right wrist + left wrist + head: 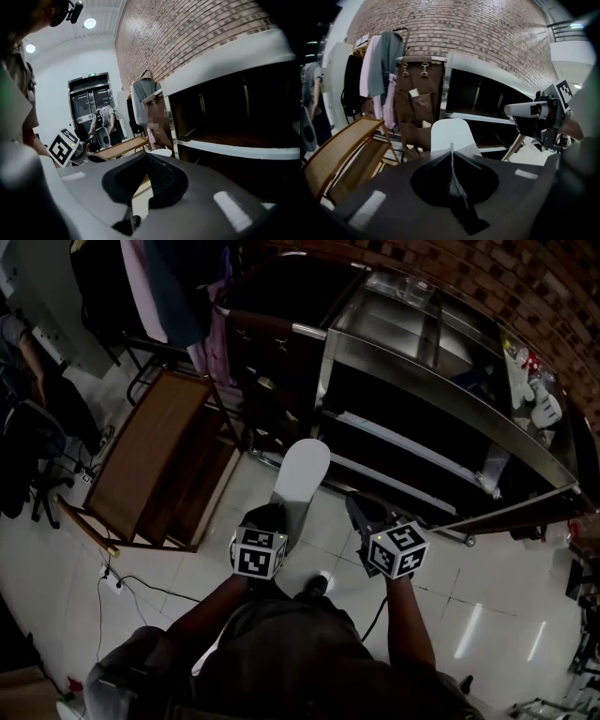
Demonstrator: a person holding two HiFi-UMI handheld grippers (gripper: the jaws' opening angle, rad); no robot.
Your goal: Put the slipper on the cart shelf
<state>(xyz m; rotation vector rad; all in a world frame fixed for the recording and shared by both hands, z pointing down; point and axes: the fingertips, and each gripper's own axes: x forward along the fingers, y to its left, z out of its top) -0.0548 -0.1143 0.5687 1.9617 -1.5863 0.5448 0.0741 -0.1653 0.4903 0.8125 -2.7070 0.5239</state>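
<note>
A white slipper [302,474] sticks out forward from my left gripper [272,517], which is shut on its near edge and holds it above the tiled floor. In the left gripper view the slipper [450,133] rises just past the closed jaws [451,157]. The metal cart [441,381] with its dark shelves stands straight ahead and to the right, its lower shelf edge [487,117] close beyond the slipper. My right gripper [361,512] hovers beside the slipper in front of the cart; its jaws [140,187] stand slightly apart with only floor showing between them.
A wooden rack [159,460] stands at the left, with clothes [159,287] hanging behind it and a brown organizer [417,103] beside the cart. A cable [141,587] trails over the floor. A brick wall backs the cart. A person [105,122] stands far off.
</note>
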